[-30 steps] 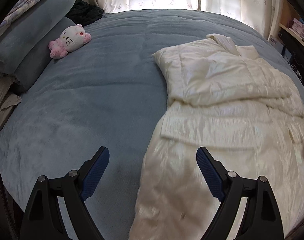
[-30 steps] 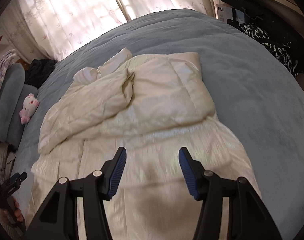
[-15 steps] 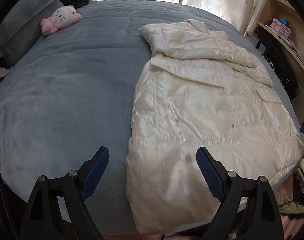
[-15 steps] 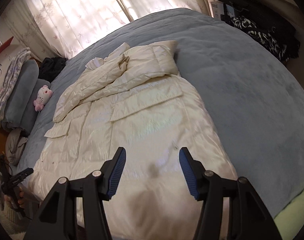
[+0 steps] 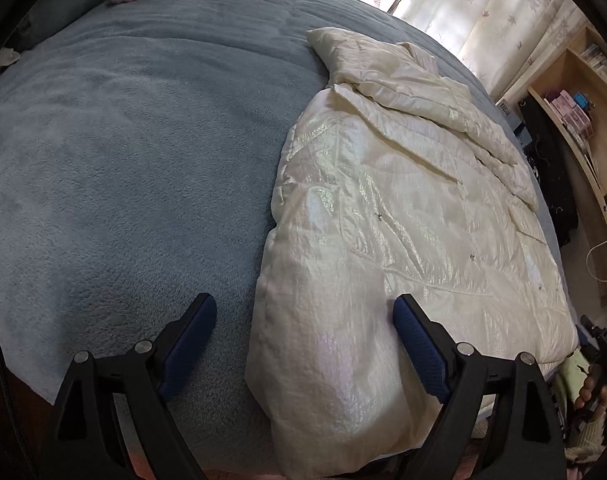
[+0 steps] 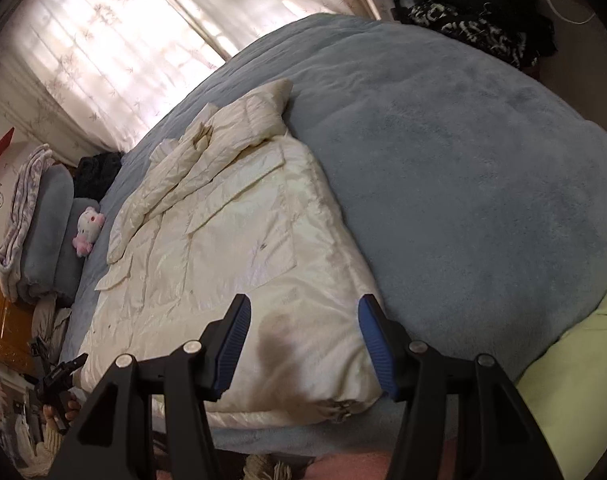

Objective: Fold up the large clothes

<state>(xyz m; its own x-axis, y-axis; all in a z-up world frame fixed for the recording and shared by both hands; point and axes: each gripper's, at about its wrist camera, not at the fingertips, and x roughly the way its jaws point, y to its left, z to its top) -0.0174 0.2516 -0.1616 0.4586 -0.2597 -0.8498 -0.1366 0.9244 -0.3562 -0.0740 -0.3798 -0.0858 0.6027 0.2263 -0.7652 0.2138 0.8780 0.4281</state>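
Here a cream padded coat lies flat on a blue bed, hem at the near edge. The left gripper and right gripper hover above its hem corners, jaws apart, empty. The slippery fabric may slide free, or a shallow pinch may catch only one layer.

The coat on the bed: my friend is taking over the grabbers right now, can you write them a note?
Left tool: open, empty, over the coat's near left hem corner.
Right tool: open, empty, over the near right hem corner.
Coat: flat on the blue bed, hem at the near edge, collar far.
Done: sleeves folded across the chest.
Left: probably grip both hem corners and fold the hem up towards the collar.
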